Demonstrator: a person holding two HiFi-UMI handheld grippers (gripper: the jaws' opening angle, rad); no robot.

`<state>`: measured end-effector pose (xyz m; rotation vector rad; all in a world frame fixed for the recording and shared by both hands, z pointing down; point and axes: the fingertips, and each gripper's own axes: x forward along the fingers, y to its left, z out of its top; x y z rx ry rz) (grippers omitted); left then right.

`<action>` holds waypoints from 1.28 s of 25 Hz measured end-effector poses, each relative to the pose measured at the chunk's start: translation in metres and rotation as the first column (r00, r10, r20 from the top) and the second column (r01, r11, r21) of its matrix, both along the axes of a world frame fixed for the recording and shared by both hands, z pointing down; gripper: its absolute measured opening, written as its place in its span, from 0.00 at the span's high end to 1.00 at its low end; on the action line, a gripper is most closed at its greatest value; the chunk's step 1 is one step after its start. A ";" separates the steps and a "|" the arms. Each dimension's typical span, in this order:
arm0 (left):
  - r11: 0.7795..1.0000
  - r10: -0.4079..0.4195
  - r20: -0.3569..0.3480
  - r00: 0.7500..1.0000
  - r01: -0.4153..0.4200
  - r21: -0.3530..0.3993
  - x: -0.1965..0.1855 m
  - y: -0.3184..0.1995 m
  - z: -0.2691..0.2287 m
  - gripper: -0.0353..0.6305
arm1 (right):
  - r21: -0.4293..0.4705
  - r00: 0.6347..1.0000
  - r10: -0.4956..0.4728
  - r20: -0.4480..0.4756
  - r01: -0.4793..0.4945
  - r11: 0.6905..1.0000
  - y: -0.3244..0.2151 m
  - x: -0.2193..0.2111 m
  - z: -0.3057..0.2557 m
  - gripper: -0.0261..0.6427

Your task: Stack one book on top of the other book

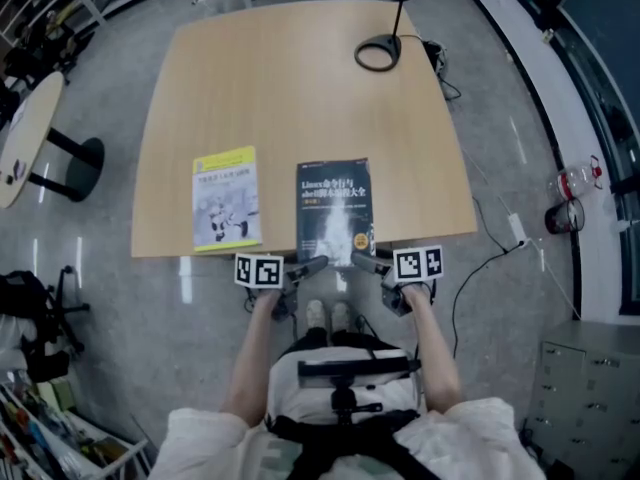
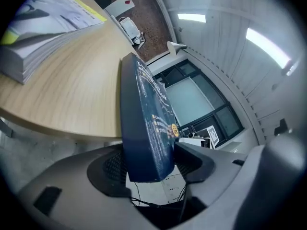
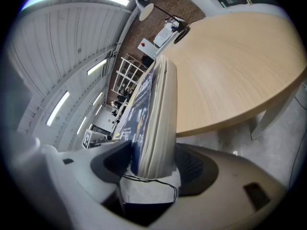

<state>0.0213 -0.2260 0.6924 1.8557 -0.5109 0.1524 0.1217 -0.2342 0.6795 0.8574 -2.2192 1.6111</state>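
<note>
A dark blue book (image 1: 336,208) lies on the wooden table (image 1: 290,78), its near end at the table's front edge. A yellow-and-white book (image 1: 227,198) lies flat to its left, apart from it. My left gripper (image 1: 310,266) is at the blue book's near left corner. In the left gripper view the blue book (image 2: 144,109) stands between the wide jaws of that gripper (image 2: 146,164), which is open around it. My right gripper (image 1: 365,260) is at the near right corner. In the right gripper view that gripper (image 3: 151,159) is shut on the book (image 3: 153,109), cover and page edge against the pads.
A black desk lamp (image 1: 385,18) stands at the table's far right corner with its cable running off the edge. A round side table (image 1: 25,133) is off to the left. A grey cabinet (image 1: 590,398) and cables lie on the floor at the right. The yellow book (image 2: 43,23) shows far left.
</note>
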 end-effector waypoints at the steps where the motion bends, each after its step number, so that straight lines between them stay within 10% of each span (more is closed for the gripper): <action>1: 1.000 0.000 0.009 1.000 0.000 -0.010 -0.001 0.000 0.001 0.53 | -0.003 1.000 -0.004 0.000 0.004 1.000 0.000 0.000 0.000 0.53; 14: 0.984 -0.079 0.114 0.990 0.059 0.169 0.000 -0.002 -0.018 0.55 | 0.153 0.991 -0.053 -0.126 0.072 0.986 0.001 0.000 -0.017 0.62; 32: 0.899 -0.222 0.062 0.973 0.179 0.399 -0.019 0.005 -0.090 0.55 | 0.391 0.983 -0.096 -0.154 0.150 0.908 0.006 -0.017 -0.084 0.62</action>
